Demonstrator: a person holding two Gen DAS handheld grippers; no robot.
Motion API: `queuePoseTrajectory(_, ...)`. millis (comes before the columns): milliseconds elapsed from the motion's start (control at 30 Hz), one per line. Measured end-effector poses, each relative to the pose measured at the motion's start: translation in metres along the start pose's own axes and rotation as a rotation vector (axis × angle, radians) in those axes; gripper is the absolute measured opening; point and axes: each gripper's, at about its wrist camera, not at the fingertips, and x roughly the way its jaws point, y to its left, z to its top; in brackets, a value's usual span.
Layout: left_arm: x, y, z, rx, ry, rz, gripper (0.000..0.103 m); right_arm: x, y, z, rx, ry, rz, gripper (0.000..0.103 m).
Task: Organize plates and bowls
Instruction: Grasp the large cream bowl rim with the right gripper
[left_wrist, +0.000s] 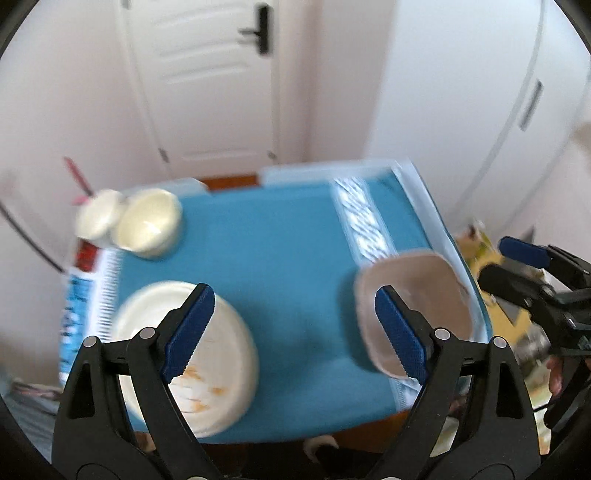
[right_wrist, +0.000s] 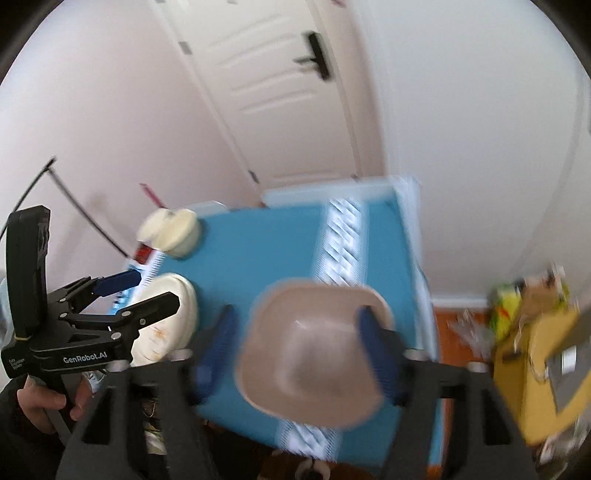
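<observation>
Blue-padded left gripper (left_wrist: 293, 325) above stained plate (left_wrist: 192, 354), pink bowl (left_wrist: 413, 310)

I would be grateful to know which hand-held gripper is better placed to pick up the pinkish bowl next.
The right hand-held gripper, probably. It is open and the pinkish bowl sits framed between its fingers, while the open left hand-held gripper hangs nearer the cream plate.

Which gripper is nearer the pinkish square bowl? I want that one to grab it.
Right. The right gripper hangs open directly above the pinkish square bowl. The left gripper hangs open over the cream plate, across the blue cloth.
</observation>
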Motion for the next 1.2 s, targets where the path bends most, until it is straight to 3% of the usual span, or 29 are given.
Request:
queuePoseTrajectory(33,-0.01,0.013,0.004,-0.022,-0.03,0.037,0.095,0.001,0.01,0.007,-0.022,-0.012,0.019,0.092)
queuePoseTrajectory(100,-0.022,0.033,0.01,-0.057,-0.063,0.086,0.102,0.005,0.033,0.023,-0.069,-0.031,0.069,0.093)
queuePoseTrajectory(300,-0.046,0.107,0.025,-0.159,-0.131,0.166,0.103,0.03,0.105,0.063,-0.212,-0.068,0.14,0.093)
queuePoseTrajectory(433,-0.036,0.164,0.027,-0.253,-0.098,0.128,0.102,0.066,0.137,0.089,-0.191,0.024,0.178,0.093)
queuePoseTrajectory(567,0.002,0.227,0.028,-0.368,0.005,0.086,0.102,0.111,0.163,0.108,-0.181,0.079,0.147,0.093)
queuePoseTrajectory(667,0.036,0.258,0.03,-0.419,0.063,0.036,0.102,0.157,0.178,0.12,-0.134,0.173,0.159,0.093)
queuePoseTrajectory(867,0.117,0.295,0.038,-0.455,0.173,-0.045,0.078,0.253,0.184,0.128,-0.011,0.351,0.13,0.093)
queuePoseTrajectory(933,0.141,0.3,0.037,-0.456,0.206,-0.07,0.061,0.278,0.185,0.127,0.001,0.372,0.104,0.091)
queuePoseTrajectory(1033,0.176,0.303,0.032,-0.46,0.262,-0.116,0.043,0.316,0.186,0.12,0.028,0.417,0.091,0.066)
queuePoseTrajectory(1200,0.203,0.299,0.032,-0.428,0.3,-0.153,0.027,0.346,0.182,0.111,0.057,0.44,0.083,0.052)
